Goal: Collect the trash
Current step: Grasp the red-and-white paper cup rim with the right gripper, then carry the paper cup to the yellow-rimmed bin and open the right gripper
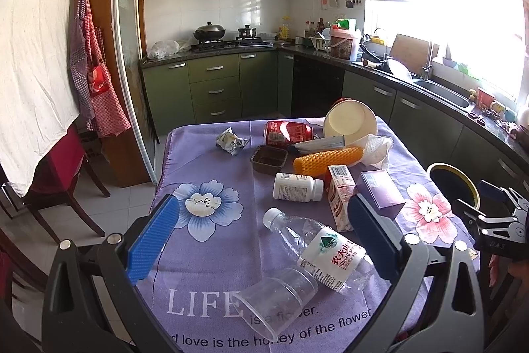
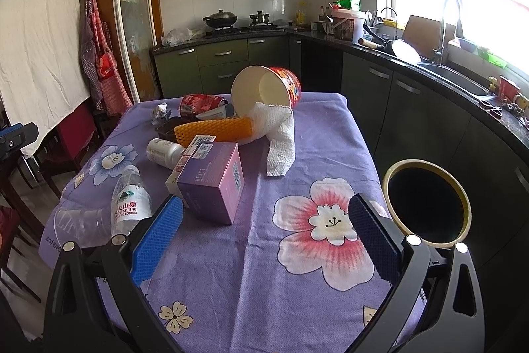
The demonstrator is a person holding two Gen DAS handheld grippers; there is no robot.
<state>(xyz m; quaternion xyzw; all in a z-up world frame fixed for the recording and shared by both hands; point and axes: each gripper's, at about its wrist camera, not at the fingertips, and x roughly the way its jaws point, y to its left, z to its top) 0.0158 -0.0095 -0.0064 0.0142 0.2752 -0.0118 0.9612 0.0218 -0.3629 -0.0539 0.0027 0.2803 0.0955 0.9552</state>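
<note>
Trash lies on a purple flowered tablecloth [image 1: 211,253]. A clear water bottle [image 1: 317,240] and a clear plastic cup [image 1: 277,296] lie near my open, empty left gripper [image 1: 264,230]. Behind them are a white pill bottle [image 1: 297,186], a small carton [image 1: 339,194], a purple box [image 2: 211,184], a yellow foam sleeve [image 1: 327,161], a brown tray [image 1: 269,158], a red can [image 1: 287,131], a crumpled wrapper [image 1: 231,141], a paper bowl [image 2: 264,88] and a paper towel [image 2: 279,134]. My right gripper [image 2: 264,230] is open and empty over bare cloth. A black bin with a yellow rim [image 2: 426,202] stands beside the table's right edge.
A kitchen counter with a sink [image 2: 456,78] runs along the right. Green cabinets [image 1: 215,88] and a stove [image 1: 228,43] are at the back. A wooden chair with a red seat [image 1: 62,167] stands left of the table, under a white cloth.
</note>
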